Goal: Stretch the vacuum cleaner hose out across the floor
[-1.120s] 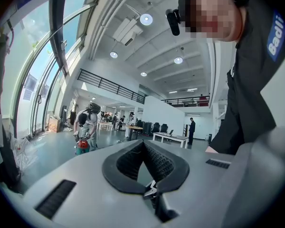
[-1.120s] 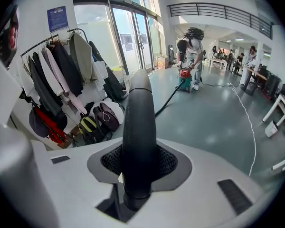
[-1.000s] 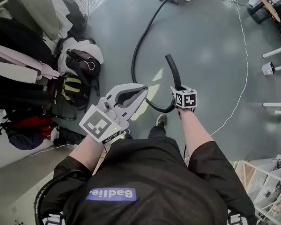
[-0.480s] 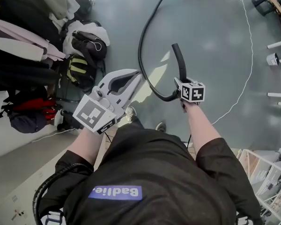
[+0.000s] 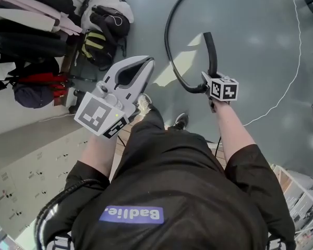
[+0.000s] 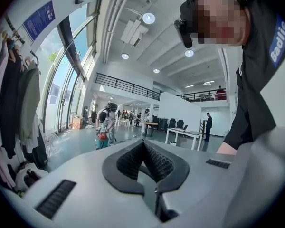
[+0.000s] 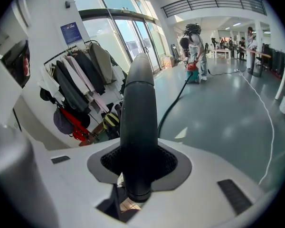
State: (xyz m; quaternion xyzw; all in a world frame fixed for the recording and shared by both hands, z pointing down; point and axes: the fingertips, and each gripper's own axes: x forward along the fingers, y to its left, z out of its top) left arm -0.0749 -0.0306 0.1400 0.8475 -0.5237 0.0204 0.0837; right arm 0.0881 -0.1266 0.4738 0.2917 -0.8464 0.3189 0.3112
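The right gripper (image 5: 208, 86) pinches the end of the black hose (image 5: 167, 40) at centre right; the left gripper (image 5: 147, 61) has its jaws pressed together, empty. The hose loops toward the top edge, so stretching looks partly done, with slack left to pull out.

Dark coats (image 7: 78, 84) hang on a rack by the glass wall, above a black backpack (image 5: 110, 15) and a yellow-striped bag (image 5: 94, 45); a thin white cable (image 5: 298, 66) curves across the glossy grey floor (image 5: 255, 30)
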